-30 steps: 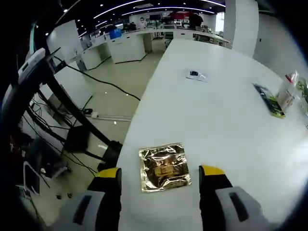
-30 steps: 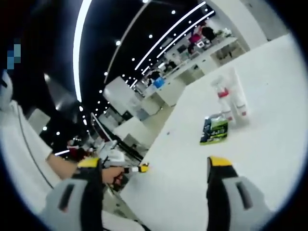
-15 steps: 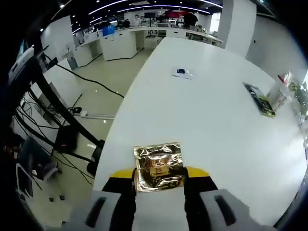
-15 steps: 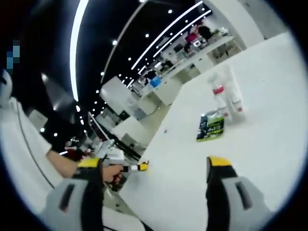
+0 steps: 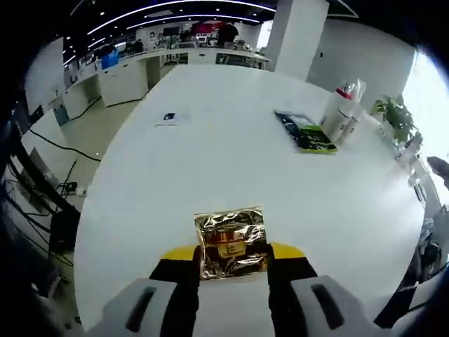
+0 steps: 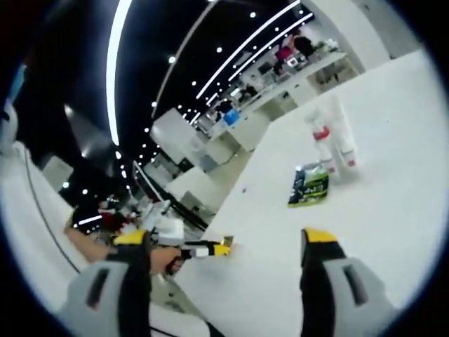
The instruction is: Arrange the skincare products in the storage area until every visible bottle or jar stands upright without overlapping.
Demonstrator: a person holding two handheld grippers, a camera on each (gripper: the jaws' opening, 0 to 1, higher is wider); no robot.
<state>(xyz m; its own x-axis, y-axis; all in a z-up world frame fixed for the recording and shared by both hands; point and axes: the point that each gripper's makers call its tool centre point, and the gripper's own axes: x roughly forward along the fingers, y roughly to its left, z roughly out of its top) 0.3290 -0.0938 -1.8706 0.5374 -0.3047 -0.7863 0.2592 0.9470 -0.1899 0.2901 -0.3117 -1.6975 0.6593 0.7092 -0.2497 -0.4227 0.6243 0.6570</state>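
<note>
In the left gripper view, the left gripper (image 5: 232, 254) has its yellow-tipped jaws closed on the near edge of a crinkled gold foil sachet (image 5: 231, 241), which sits close to the near rim of a long white table (image 5: 210, 161). The tabletop beyond the sachet is bare and smooth, with wide free room up to a dark green flat packet (image 5: 304, 131) lying flat and, just beside it on the far right, two upright white bottles (image 5: 342, 112), one with a red band at its neck. A small flat item (image 5: 168, 117) lies alone well apart on the left. The sachet has a reddish label patch, but its print is too small to read.

In the right gripper view, the right gripper (image 6: 226, 242) is open, its jaws spread wide over empty white table surface. The green packet (image 6: 311, 187) and the white bottles (image 6: 330, 140) stand further along, touching or nearly so. The left gripper (image 6: 203, 248) enters from the left at the table's edge, held by a hand (image 6: 163, 258).
</note>
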